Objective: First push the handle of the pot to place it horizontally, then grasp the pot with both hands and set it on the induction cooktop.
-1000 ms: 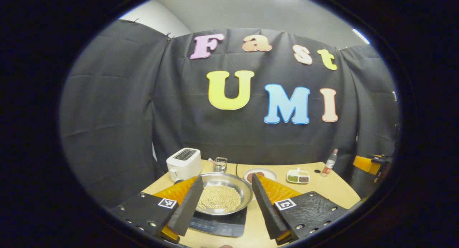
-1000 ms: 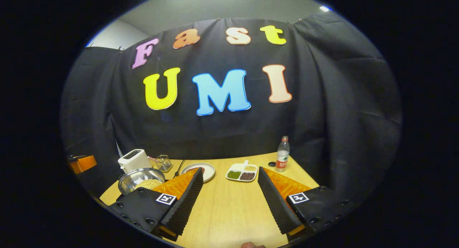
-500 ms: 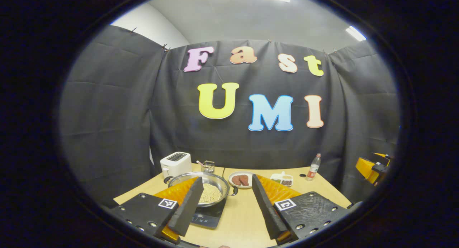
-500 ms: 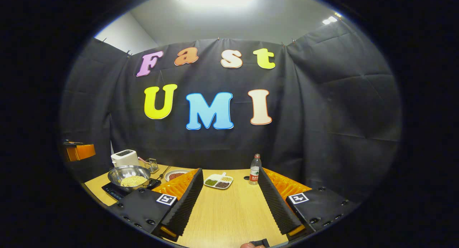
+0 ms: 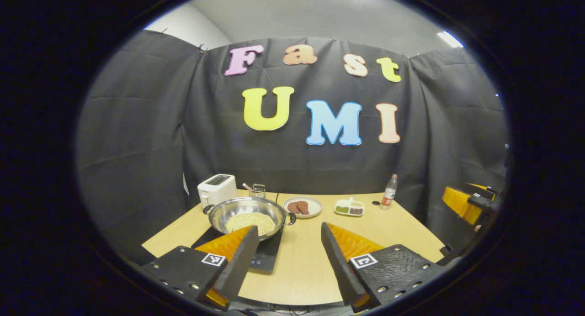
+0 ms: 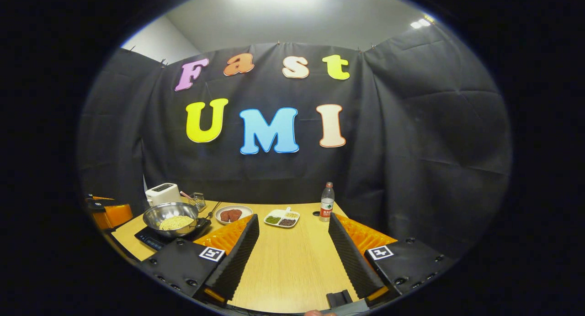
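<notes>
So the pot [image 5: 247, 215], a shiny steel two-handled thing, is seen sitting on the induction cooktop [image 5: 267, 254] at the left side of the wooden table [image 5: 402, 236], with its bottom covered in what looks like pale beans or small grains. From the way things lie, the placing step is judged pretty much done. Both sets of tongs are spread wide with nothing between them: the left gripper [image 5: 285, 256] is held back from the pot, near the table's front edge, and the right gripper [image 6: 292, 256] is held over bare tabletop well apart from it. As for handling, the pot is probably on the heavy side for its look, since metal plus a load of loose filling adds up, and the polished wall is expected to be slippery against flat pads. It is stiff, so no give can be counted on. The sensible hold is judged to be the two small dark side handles, one visible at the right rim [image 5: 291, 218] and one at the left [image 5: 208, 209], taken one per gripper and kept level, because any tilt is likely to send the filling sliding to one side. A toaster [image 5: 217, 189] is parked just behind the pot, so not much room is left at the back.
</notes>
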Motion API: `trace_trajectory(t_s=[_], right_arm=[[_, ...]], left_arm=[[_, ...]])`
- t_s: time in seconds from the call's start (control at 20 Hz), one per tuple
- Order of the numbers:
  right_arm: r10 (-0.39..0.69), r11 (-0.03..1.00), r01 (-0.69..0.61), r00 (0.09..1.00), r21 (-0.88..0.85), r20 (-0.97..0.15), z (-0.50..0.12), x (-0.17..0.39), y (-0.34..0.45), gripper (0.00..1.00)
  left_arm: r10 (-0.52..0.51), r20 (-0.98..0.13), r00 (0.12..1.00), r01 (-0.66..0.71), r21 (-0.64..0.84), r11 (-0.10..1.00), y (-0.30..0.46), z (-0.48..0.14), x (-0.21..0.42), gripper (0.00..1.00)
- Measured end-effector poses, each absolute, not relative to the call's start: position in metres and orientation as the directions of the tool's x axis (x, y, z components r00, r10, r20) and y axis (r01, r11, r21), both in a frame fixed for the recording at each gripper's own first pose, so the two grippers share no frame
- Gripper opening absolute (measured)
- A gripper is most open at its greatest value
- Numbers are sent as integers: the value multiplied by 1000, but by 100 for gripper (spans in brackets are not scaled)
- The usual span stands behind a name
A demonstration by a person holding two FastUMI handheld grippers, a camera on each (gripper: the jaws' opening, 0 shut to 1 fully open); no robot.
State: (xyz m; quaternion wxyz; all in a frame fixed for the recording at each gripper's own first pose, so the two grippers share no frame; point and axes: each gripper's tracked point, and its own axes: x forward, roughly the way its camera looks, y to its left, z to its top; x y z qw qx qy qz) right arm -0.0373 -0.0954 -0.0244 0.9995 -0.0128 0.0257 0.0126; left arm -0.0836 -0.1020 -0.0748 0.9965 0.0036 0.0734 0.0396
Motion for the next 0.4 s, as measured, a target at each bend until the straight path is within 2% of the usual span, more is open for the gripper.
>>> trace_trajectory(t_s=[0.2,0.25,0.4], right_arm=[[-1,999,0,1000,-42,-23,-24,-51,-82,98],[-7,999,6,1000,-36,-26,-28,-53,-79,97],[-26,999,24,999,-31,-45,-40,-54,-73,97]], left_arm=[[41,-69,997,-41,6,999,-87,-56,-87,83],[36,-64,997,-36,5,999,-82,-55,-85,77],[39,-53,998,-40,-17,999,-67,-57,-84,76]])
